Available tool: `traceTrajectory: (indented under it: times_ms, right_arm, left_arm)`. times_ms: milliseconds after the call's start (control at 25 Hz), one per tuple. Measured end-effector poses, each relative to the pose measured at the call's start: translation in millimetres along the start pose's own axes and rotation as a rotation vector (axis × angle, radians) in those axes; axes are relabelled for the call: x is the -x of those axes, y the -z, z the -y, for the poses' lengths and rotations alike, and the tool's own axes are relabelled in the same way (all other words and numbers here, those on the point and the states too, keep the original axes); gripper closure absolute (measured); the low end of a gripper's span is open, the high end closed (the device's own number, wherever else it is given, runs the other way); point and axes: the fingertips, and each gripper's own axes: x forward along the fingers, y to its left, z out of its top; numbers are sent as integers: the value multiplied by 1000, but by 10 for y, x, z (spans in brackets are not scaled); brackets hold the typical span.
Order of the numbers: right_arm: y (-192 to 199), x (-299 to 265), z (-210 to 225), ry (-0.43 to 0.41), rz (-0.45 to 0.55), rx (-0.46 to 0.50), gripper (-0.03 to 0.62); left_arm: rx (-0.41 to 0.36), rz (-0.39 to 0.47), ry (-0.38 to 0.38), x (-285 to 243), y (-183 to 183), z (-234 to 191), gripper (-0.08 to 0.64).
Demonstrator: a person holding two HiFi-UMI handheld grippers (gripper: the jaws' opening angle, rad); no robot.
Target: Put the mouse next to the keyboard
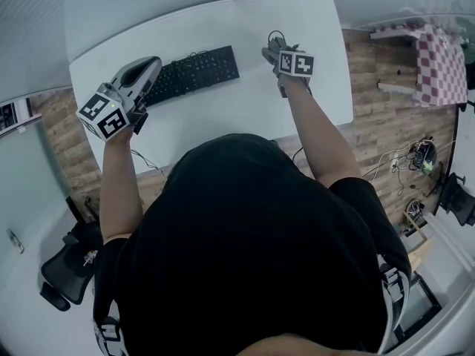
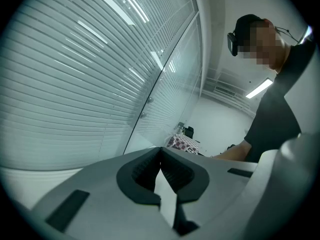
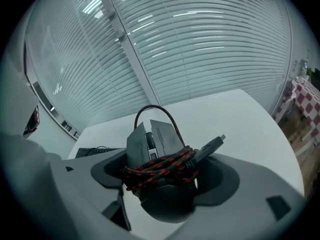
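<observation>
A grey mouse (image 3: 154,143) wrapped in its red-and-black braided cable (image 3: 162,165) sits between the jaws of my right gripper (image 3: 162,173), which is shut on it. In the head view the right gripper (image 1: 274,48) hovers over the white table (image 1: 223,124), to the right of the black keyboard (image 1: 191,73) and apart from it. A corner of the keyboard (image 3: 95,151) shows at the left of the right gripper view. My left gripper (image 1: 151,64) is held above the keyboard's left end. It is tilted up toward the blinds, and the left gripper (image 2: 161,152) is shut on nothing.
Window blinds (image 3: 200,44) and a glass partition stand beyond the table's far edge. A red-checked cloth (image 1: 439,64) covers a small table at the right. A black office chair (image 1: 63,273) is at the lower left, and loose cables (image 1: 415,158) lie on the wooden floor.
</observation>
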Motion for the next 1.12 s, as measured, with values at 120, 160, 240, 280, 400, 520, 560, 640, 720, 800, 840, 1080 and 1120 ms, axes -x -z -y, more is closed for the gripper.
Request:
traceTrajectory:
  times_ms: [120, 160, 240, 280, 400, 520, 560, 640, 720, 800, 840, 1080, 1120]
  right_arm:
    - [89, -83, 20, 10, -28, 6, 181]
    - [118, -103, 16, 12, -37, 8, 181]
    - [168, -134, 3, 16, -55, 12, 181]
    - [193, -158, 5, 18, -63, 12, 181]
    - [251, -235, 23, 26, -83, 16, 181]
    - [313, -295, 55, 43, -106, 26, 181]
    - [339, -312, 68, 48, -114, 27, 181]
    - [389, -344, 88, 57, -125, 24, 181]
    - [411, -379, 106, 63, -133, 20, 181]
    - [405, -421, 125, 70, -139, 25, 181]
    - [404, -442, 131, 74, -144, 28, 181]
    - [427, -505, 108, 84, -170, 22, 181]
    - [428, -512, 107, 85, -170, 23, 181]
  left_arm:
    - [3, -1, -2, 0, 15, -25, 538]
    - [4, -1, -3, 5, 19, -32, 538]
    - [7, -1, -3, 8, 23, -41, 538]
    - [8, -2, -3, 5, 24, -45, 538]
    - [10, -5, -1, -6, 28, -60, 538]
    - [20, -4, -5, -8, 41, -80, 538]
    - [19, -6, -4, -7, 53, -90, 538]
    - [19, -10, -3, -8, 75, -106, 538]
    - [22, -11, -3, -22, 88, -132, 538]
    - [25, -11, -3, -46, 93, -166, 538]
    - [26, -11, -3, -54, 95, -178, 538]
    - [32, -14, -4, -46, 107, -182, 538]
    - [34, -13, -6, -41, 111, -186, 538]
